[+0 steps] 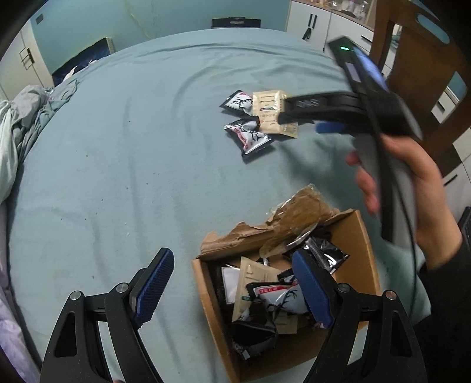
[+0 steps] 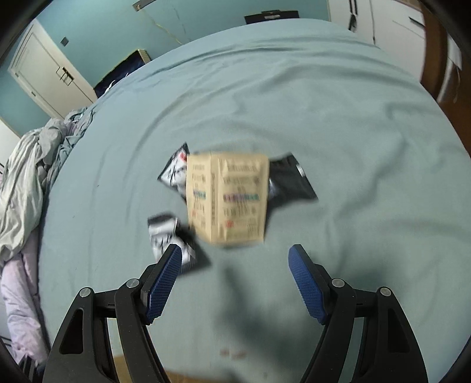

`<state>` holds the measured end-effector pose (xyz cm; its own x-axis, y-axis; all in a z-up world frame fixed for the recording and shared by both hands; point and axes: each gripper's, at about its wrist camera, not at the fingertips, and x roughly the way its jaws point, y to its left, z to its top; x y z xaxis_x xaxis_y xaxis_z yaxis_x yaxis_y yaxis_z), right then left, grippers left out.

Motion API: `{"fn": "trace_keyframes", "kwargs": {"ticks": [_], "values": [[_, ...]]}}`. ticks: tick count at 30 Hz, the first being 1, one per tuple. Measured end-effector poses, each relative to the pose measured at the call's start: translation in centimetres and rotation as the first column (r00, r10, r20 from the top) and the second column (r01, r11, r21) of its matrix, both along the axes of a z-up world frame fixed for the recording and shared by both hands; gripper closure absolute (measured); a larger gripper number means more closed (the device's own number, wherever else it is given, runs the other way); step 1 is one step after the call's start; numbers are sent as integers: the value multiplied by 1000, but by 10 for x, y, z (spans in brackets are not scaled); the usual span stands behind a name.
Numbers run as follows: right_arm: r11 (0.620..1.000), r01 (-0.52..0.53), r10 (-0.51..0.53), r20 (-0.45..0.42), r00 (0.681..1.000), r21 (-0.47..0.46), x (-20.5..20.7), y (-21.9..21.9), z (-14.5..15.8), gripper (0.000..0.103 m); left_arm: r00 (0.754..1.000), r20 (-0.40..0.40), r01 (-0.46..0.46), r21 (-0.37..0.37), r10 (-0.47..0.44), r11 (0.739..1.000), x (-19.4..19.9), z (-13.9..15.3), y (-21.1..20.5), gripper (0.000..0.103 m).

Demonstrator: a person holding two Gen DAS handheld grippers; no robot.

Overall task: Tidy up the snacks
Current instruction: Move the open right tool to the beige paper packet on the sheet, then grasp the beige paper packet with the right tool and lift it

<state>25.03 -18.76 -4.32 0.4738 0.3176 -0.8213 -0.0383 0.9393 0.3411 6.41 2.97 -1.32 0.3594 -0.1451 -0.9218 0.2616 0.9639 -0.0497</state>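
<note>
On the teal bed sheet (image 1: pixel 117 147) lie a tan snack packet (image 1: pixel 269 113) and two black-and-white packets (image 1: pixel 238 103) (image 1: pixel 251 138). My right gripper (image 1: pixel 300 122), held by a hand (image 1: pixel 418 182), hovers over the tan packet's right edge. In the right wrist view the tan packet (image 2: pixel 228 197) lies ahead of my right gripper (image 2: pixel 235 280), which is open and empty. Black-and-white packets (image 2: pixel 173 171) (image 2: pixel 166 235) and a black one (image 2: pixel 291 179) surround it. My left gripper (image 1: pixel 232 290) stands open and empty over the left side of a cardboard box (image 1: pixel 356 235) that holds several snack packets (image 1: pixel 279 297).
Crumpled grey bedding (image 1: pixel 20 123) is piled at the bed's left edge. A wooden chair (image 1: pixel 418 59) and white cabinets (image 1: pixel 323 26) stand to the right. The box's torn flap and brown tape (image 1: pixel 297 212) stick up at its far side. A white door (image 2: pixel 44 67) is at far left.
</note>
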Motion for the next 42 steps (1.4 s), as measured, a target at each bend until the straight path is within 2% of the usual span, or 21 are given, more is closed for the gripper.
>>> {"fn": "trace_keyframes", "kwargs": {"ticks": [5,7,11,12,15,17,20,25,27,30,32,36,39,42], "values": [[1000,-16,16,-42,999,-10,38,10,-22,29,1000,-20,4,-4,-4,1000,2,-7,0,19],[999,-37,38,-77,996,17,47,11,-29,29,999,-31,4,-4,-4,1000,3,-10,-1,19],[997,-50,52,-41,998,58,54,9,-30,30,999,-32,-1,-12,1,1000,5,-11,0,19],[997,-57,59,-33,998,57,54,10,-29,46,1000,-30,-5,-12,5,1000,5,-11,1,19],[992,-75,79,-32,996,104,52,8,-30,62,1000,-25,-19,-13,19,1000,7,-11,5,19],[992,-53,56,-24,998,114,46,5,-25,66,999,-27,-29,-22,28,999,6,-10,9,19],[996,-37,37,7,999,81,30,5,-12,66,999,-8,-37,-57,36,998,6,-3,11,19],[994,-10,5,51,999,113,-20,-10,18,67,998,23,-51,-87,53,995,6,7,16,19],[991,13,-21,63,998,130,-40,-20,29,67,997,6,-74,-88,74,993,12,10,18,19],[990,61,-72,89,993,125,-77,-37,49,66,994,-19,-108,-152,107,982,20,17,22,19],[986,83,-99,105,990,145,-112,-46,58,66,992,-24,-128,-165,125,978,25,21,18,18],[982,108,-127,120,985,155,-171,-56,60,66,992,-50,-123,-122,118,985,45,15,0,17],[979,150,-166,110,980,139,-211,-66,59,66,990,-87,-117,-83,110,990,65,2,-16,17],[979,154,-173,139,975,136,-241,-70,62,66,987,-119,-116,-30,112,993,81,-10,-29,17]]}}
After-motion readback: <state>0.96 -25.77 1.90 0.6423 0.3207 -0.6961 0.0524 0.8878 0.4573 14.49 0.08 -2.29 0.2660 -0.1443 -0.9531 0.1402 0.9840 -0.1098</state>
